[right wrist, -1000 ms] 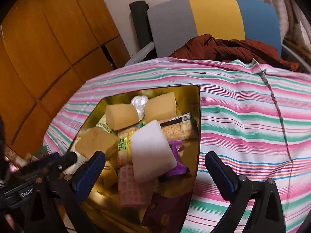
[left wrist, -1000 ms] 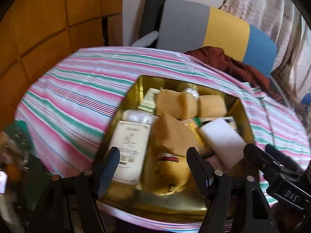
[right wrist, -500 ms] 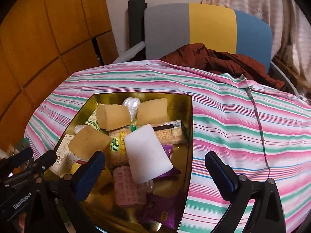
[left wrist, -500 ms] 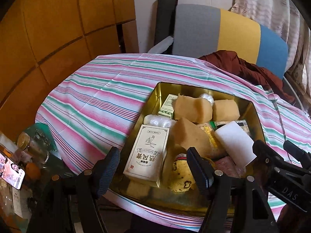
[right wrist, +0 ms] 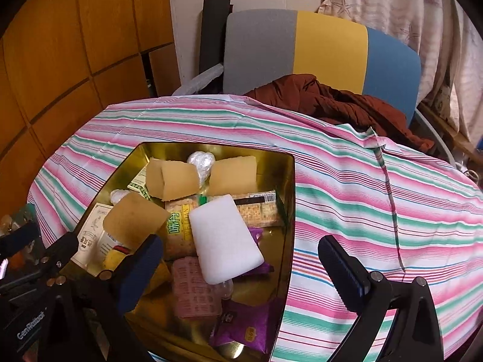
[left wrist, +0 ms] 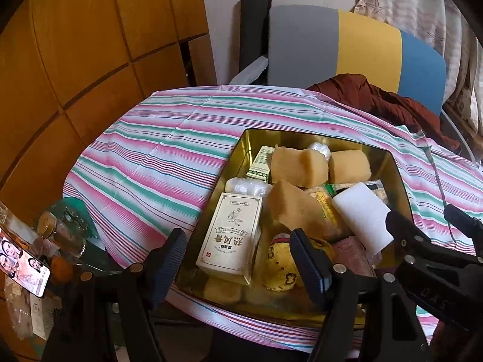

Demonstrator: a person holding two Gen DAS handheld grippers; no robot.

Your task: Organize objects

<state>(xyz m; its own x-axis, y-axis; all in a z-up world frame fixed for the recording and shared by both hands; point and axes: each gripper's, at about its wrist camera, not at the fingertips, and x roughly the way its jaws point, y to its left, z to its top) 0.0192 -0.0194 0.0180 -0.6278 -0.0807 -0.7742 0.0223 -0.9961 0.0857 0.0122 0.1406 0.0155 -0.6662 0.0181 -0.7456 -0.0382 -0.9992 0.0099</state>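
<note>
- Both hands empty. My left gripper has its fingers spread wide over the near-left part of the gold tin, nothing between them. My right gripper is equally wide open, hovering over the tin's near-right edge.
- Everything to sort is heaped in the tin, which sits at the worktop's near edge on the striped cloth.
- Risk 1: the white sponge block lies tilted on top of the snack packets. Grabbing anything under it likely tips it out.
- Risk 2: the tin is right at the near edge. A downward push on its near rim could tilt it off or drag the cloth.
- Risk 3: the white carton leans on the tan sponge wedge; pulling one shifts the other.
- Risk 4: both grippers are close together, so a collision is possible if both dive in.
- Risk 5: the tan sponges squash, so a shallow pinch may slip.
</note>
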